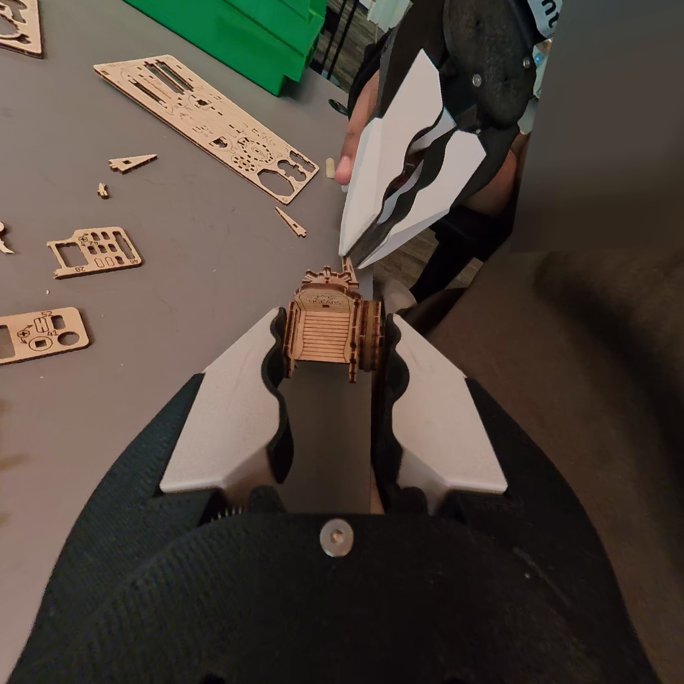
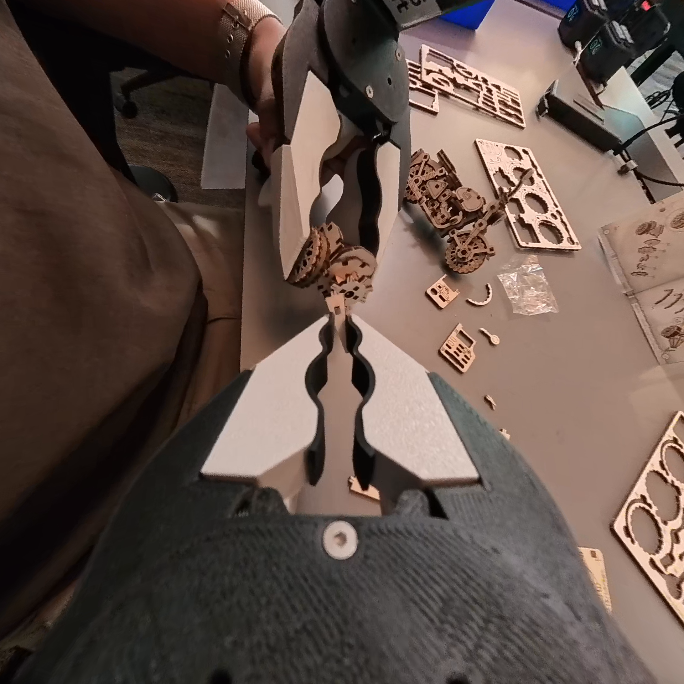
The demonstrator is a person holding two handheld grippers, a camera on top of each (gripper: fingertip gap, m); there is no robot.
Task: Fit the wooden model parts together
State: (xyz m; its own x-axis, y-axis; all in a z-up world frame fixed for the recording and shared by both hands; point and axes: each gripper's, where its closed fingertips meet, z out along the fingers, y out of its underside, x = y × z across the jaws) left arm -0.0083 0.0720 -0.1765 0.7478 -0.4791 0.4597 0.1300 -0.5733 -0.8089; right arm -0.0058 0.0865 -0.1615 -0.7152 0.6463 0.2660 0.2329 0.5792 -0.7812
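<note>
My left gripper [image 1: 333, 325] is shut on a small wooden sub-assembly [image 1: 325, 333] with a slatted panel and a wheel on its right side, held over the table edge. My right gripper [image 2: 338, 322] is shut on a thin flat wooden piece [image 2: 337, 305]. The tip of that piece meets the toothed part at the assembly's front end [image 2: 348, 292]. In the left wrist view the right gripper [image 1: 349, 259] comes down from the upper right onto the assembly's far end. In the right wrist view the left gripper [image 2: 333, 259] hangs from the top with the assembly [image 2: 314, 255] between its fingers.
A built wooden motorcycle [image 2: 444, 207] stands on the grey table [image 1: 207, 281]. Punched-out sheets [image 1: 207, 122] [image 2: 525, 192], small part frames [image 1: 96, 251] [image 2: 457, 348], loose bits, a plastic bag [image 2: 527, 285] and an instruction booklet [image 2: 651, 259] lie around. A green bin [image 1: 240, 33] stands at the back. Left and right tips are no more than a few centimetres apart. The built wooden motorcycle [image 2: 444, 207] is about 15 centimeters from both grippers' fingertips.
</note>
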